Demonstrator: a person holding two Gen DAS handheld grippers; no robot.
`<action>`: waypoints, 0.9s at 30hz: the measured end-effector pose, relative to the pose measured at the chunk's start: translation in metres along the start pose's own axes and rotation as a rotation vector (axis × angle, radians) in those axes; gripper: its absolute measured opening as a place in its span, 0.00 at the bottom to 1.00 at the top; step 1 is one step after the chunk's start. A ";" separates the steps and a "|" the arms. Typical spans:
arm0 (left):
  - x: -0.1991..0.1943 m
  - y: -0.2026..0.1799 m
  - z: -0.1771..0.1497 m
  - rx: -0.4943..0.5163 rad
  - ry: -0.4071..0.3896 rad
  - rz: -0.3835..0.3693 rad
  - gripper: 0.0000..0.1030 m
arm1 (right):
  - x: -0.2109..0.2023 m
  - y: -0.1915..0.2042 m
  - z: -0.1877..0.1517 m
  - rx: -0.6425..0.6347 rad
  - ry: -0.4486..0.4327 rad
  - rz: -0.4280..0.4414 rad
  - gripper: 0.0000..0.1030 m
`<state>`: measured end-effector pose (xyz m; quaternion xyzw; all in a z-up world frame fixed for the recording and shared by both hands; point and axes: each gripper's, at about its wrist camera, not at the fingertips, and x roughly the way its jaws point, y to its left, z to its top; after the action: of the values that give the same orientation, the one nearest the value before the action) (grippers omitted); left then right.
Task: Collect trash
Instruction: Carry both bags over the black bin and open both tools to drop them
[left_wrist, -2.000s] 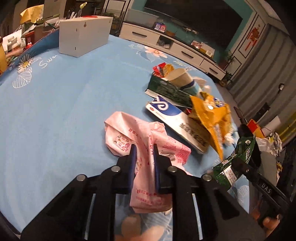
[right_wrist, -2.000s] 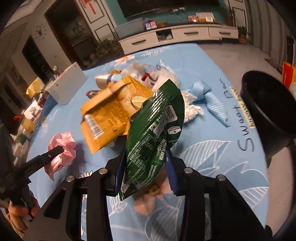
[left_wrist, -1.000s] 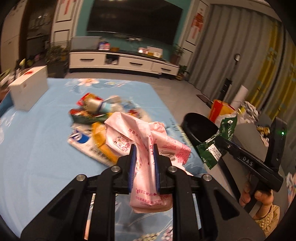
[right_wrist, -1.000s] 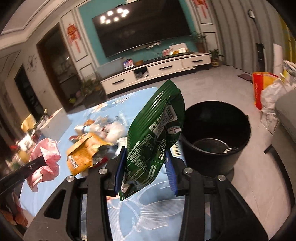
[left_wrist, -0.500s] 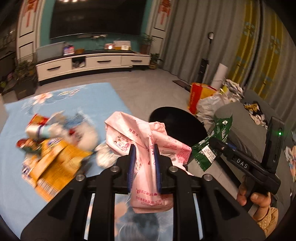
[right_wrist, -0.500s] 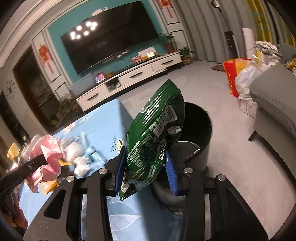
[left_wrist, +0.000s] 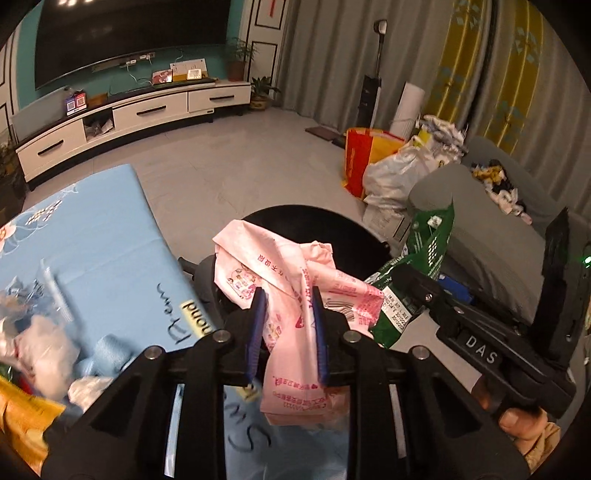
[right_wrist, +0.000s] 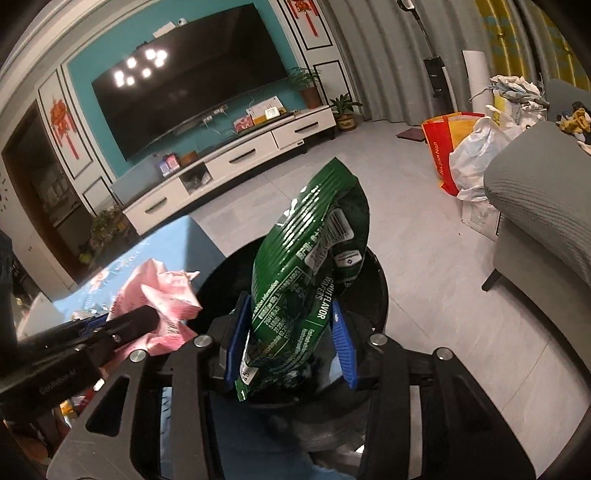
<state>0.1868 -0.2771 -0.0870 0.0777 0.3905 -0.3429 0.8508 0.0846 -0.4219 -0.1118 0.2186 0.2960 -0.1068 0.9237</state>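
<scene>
Over the black bin (right_wrist: 376, 291) beside the blue table's edge (left_wrist: 155, 236), the left gripper (left_wrist: 287, 325) is opening around a crumpled pink wrapper (left_wrist: 284, 280), and the right gripper (right_wrist: 290, 332) is opening around a green wafer bag (right_wrist: 314, 258).

bin (left_wrist: 373, 236) interior: hidden behind the pink wrapper (left_wrist: 291, 295)
table litter (left_wrist: 37, 343): blurred, cut off at left edge
bin (right_wrist: 376, 295) contents: masked by the green wafer bag (right_wrist: 306, 280)

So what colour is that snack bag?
Green snack bag with white print, clearest in the right wrist view.
</scene>
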 end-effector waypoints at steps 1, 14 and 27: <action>0.008 -0.001 0.001 0.005 0.009 0.004 0.27 | 0.005 -0.001 0.000 -0.004 0.008 -0.007 0.47; -0.006 0.010 -0.020 -0.011 0.001 0.025 0.80 | 0.005 -0.016 -0.010 0.056 0.065 -0.017 0.71; -0.143 0.051 -0.117 -0.123 -0.064 0.070 0.88 | -0.042 0.028 -0.048 0.010 0.182 0.084 0.75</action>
<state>0.0824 -0.1169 -0.0711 0.0276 0.3804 -0.2904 0.8776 0.0361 -0.3716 -0.1119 0.2442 0.3686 -0.0494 0.8956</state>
